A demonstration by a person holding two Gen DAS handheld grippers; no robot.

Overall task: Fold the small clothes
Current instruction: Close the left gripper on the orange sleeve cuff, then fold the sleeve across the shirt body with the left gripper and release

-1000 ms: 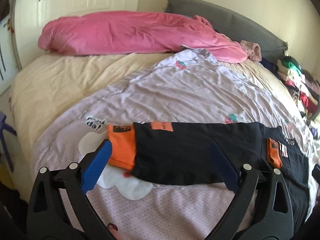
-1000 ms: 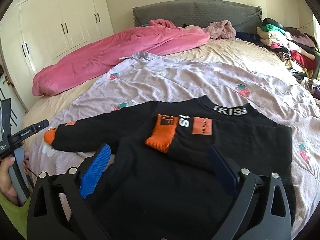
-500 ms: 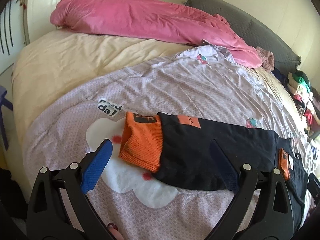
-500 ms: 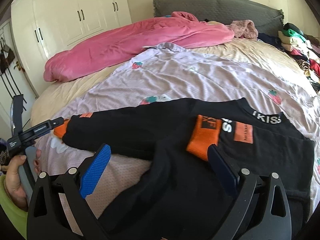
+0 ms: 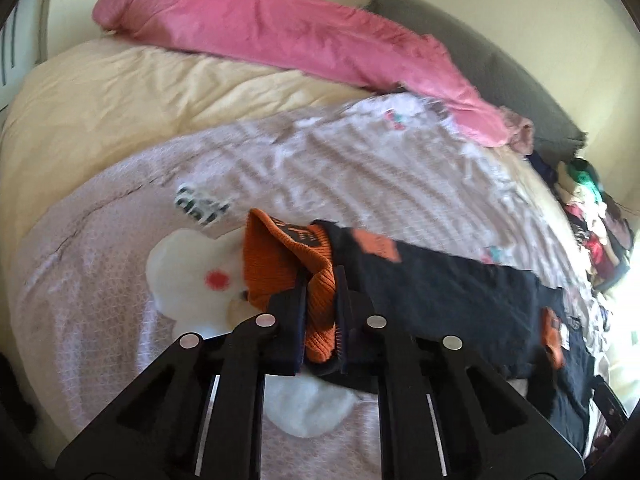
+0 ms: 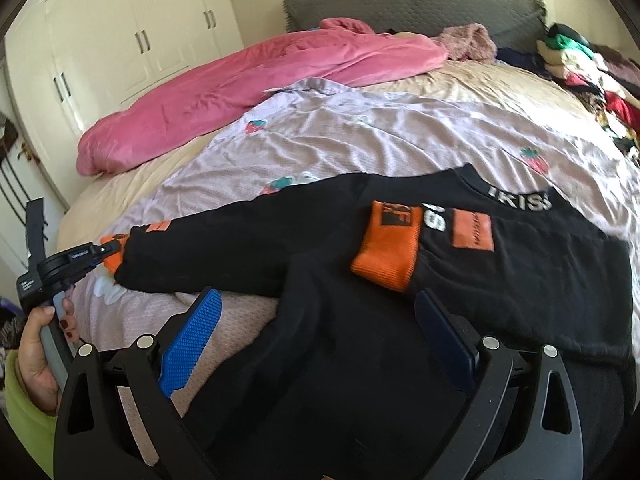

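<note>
A small black sweater point(image 6: 400, 280) with orange cuffs lies on the lilac quilt point(image 6: 360, 132). One sleeve is folded across its chest, its orange cuff point(image 6: 386, 252) near the collar. The other sleeve point(image 6: 240, 240) stretches out to the left. My left gripper point(image 5: 320, 284) is shut on that sleeve's orange cuff point(image 5: 280, 256), which bunches up between the pads; in the right wrist view the left gripper point(image 6: 108, 250) shows at the sleeve's end, held by a hand point(image 6: 36, 356). My right gripper point(image 6: 316, 320) hovers open over the sweater's lower body, touching nothing.
A pink duvet point(image 6: 240, 80) lies across the far side of the bed, before a grey headboard point(image 6: 400, 8). A pile of mixed clothes point(image 6: 592, 72) sits at the right edge. White wardrobe doors point(image 6: 120, 40) stand behind on the left.
The left gripper has dropped onto the stretched sleeve's orange cuff and shut on it. The right gripper has shifted left and lower over the sweater, still open.
</note>
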